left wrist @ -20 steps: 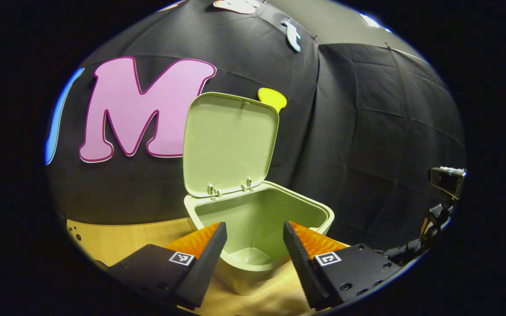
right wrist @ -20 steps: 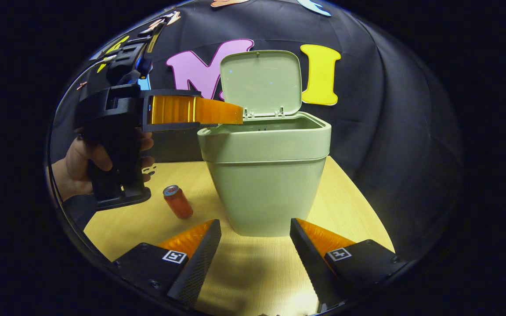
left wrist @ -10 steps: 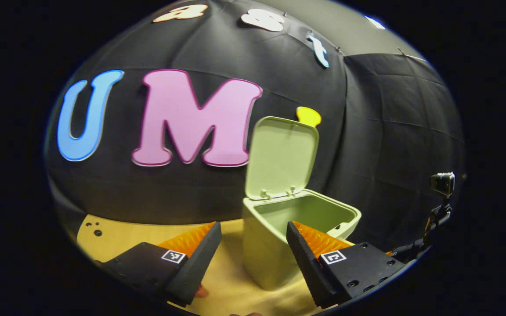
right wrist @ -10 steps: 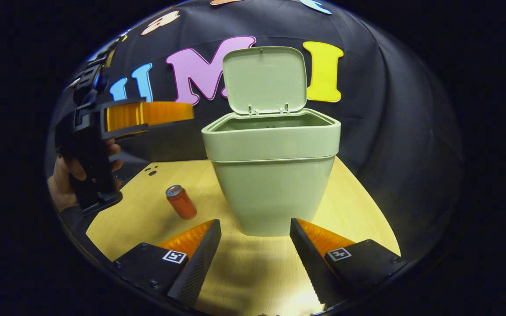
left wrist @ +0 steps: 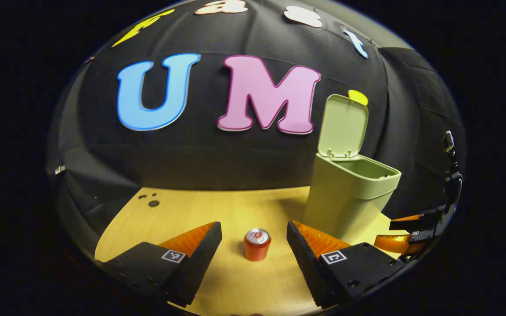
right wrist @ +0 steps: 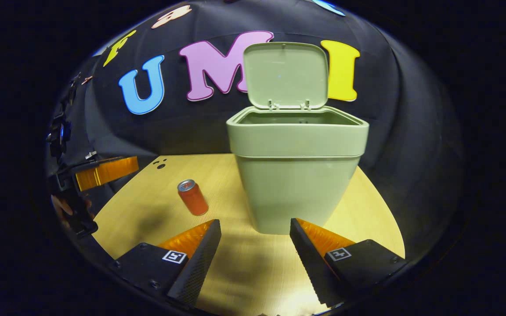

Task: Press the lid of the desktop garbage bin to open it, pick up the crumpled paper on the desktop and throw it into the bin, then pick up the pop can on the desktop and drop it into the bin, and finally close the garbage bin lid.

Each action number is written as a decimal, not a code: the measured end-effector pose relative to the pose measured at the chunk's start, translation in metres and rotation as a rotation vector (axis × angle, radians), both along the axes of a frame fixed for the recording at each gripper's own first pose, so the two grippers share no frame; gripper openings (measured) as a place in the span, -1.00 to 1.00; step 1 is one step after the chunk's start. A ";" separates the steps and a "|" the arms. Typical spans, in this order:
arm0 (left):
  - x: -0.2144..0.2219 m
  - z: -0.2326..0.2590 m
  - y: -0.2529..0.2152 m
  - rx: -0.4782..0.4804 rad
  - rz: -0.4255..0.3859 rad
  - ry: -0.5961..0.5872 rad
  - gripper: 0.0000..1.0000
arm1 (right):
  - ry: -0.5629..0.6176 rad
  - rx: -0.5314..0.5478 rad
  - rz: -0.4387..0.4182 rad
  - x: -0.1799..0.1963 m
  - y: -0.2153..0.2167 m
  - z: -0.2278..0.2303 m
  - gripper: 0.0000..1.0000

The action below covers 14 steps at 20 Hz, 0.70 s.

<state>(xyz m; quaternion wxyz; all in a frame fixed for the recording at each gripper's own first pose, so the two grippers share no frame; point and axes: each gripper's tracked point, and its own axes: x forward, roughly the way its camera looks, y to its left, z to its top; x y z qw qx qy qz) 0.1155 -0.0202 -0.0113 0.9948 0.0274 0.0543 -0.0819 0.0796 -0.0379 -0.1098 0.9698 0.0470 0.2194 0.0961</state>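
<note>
A pale green garbage bin (right wrist: pixel 296 175) stands on the wooden desktop (right wrist: pixel 156 206) with its lid (right wrist: pixel 286 74) swung upright. In the left gripper view the bin (left wrist: pixel 349 193) is at the right. A red pop can (left wrist: pixel 257 245) stands upright just beyond the gap of my open left gripper (left wrist: pixel 254 228), with both fingers apart from it. In the right gripper view the can (right wrist: pixel 193 197) is left of the bin, and the left gripper (right wrist: pixel 103 171) hangs at the far left, held by a hand. My right gripper (right wrist: pixel 255 226) is open and holds nothing, low in front of the bin.
The black cloth wall closes the desk at the back and sides. Small dark holes (left wrist: pixel 149 199) mark the far left corner of the desktop. The right gripper (left wrist: pixel 415 232) shows at the right edge of the left gripper view, beside the bin. A small camera on a stand (left wrist: pixel 448 142) is at far right.
The left gripper has drawn back from above the bin's mouth, moving left and down, so the can now sits in front of its fingers. The right gripper has barely shifted.
</note>
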 end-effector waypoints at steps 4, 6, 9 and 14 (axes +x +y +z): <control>-0.024 -0.023 0.043 -0.037 0.096 0.046 0.92 | 0.027 -0.021 0.097 -0.003 0.022 -0.007 0.99; -0.037 -0.032 0.065 -0.050 0.138 0.065 0.92 | 0.033 -0.028 0.140 -0.004 0.034 -0.011 0.99; -0.055 -0.047 0.088 -0.064 0.191 0.098 0.92 | 0.054 -0.031 0.186 -0.001 0.050 -0.016 0.99; -0.077 -0.068 0.110 -0.083 0.265 0.139 0.92 | 0.080 -0.038 0.240 0.012 0.072 -0.028 0.99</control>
